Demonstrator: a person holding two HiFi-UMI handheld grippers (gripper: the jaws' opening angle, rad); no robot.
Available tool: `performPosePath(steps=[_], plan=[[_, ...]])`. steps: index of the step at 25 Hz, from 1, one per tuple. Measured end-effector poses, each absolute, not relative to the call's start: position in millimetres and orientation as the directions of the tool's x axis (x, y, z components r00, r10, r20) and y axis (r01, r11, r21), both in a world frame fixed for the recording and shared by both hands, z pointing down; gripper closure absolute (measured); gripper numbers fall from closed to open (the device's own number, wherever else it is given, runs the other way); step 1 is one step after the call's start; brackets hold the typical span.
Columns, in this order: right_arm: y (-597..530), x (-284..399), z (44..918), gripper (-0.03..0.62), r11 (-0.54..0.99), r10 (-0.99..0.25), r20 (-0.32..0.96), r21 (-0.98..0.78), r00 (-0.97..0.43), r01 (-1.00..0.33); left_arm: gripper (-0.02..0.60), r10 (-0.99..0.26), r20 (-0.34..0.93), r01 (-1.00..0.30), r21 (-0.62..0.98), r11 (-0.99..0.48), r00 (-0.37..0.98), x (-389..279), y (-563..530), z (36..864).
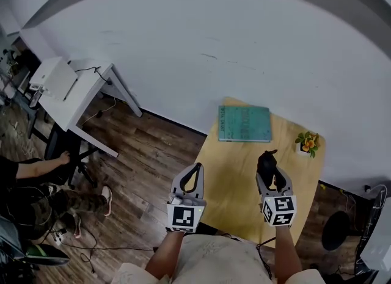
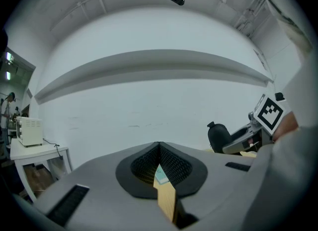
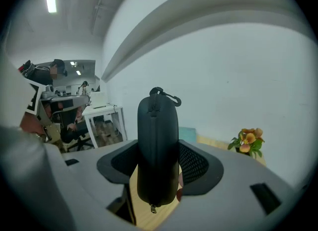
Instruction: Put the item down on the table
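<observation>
The right hand-held gripper (image 1: 272,176) is pinching a black zipped case (image 3: 158,145) between its pads. The case is standing upright in the grip, with its loop at the top and the zipper end hanging below the jaws. It is hanging over the right part of the desk (image 1: 235,173). In the right gripper view the wood is showing under the case, so I judge that it is not resting on the desk yet.

The left hand-held gripper (image 1: 197,168) is pressed together with nothing between its tips, and it is waiting over the left edge of the desk.

Farther on the desk, a green book (image 1: 244,124) is lying near the wall and a small flower pot (image 1: 307,143) is standing at the right corner, both well apart from the case.

The step in hand is, I think, bringing the case down. The next move is asking for lowering it until it is touching the bare wood before the book, then spreading the jaws. The case is narrow and upright, so it may be tipping over on release.
</observation>
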State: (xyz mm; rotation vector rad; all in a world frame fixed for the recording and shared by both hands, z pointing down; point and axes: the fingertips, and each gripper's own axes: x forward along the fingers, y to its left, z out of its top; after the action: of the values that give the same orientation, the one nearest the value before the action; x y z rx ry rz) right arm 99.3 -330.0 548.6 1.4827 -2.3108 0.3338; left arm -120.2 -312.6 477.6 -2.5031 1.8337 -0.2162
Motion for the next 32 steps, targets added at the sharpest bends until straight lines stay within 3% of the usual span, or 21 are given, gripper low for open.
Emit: performPosePath(steps=[5,13,23,32], plan=[[-331,78,600,0.336,0.490,-0.697,0.593,-0.019,-0.404,-0.872,0.574,-0.945,0.130,-0.946,-0.083,-0.312,0.300,-123,-309,494],[-336,68,657,0.336,0.488,-0.538,0.738,-0.121,-0.407,-0.864,0.574,-0.931,0.176,-0.942,-0.046,-0.333,0.321,-115,-302,519],[-348,69,683,0.338,0.382,-0.410,0.782,-0.320,-0.470,-0.867,0.574,-0.917,0.202,-0.934,-0.024,-0.357,0.345,-103,-301,537],[-353,72,687,0.333,0.343,-0.376,0.799,-0.351,-0.470,-0.871,0.574,-0.909,0.210,-0.929,-0.008,-0.371,0.361,-92,-296,543]])
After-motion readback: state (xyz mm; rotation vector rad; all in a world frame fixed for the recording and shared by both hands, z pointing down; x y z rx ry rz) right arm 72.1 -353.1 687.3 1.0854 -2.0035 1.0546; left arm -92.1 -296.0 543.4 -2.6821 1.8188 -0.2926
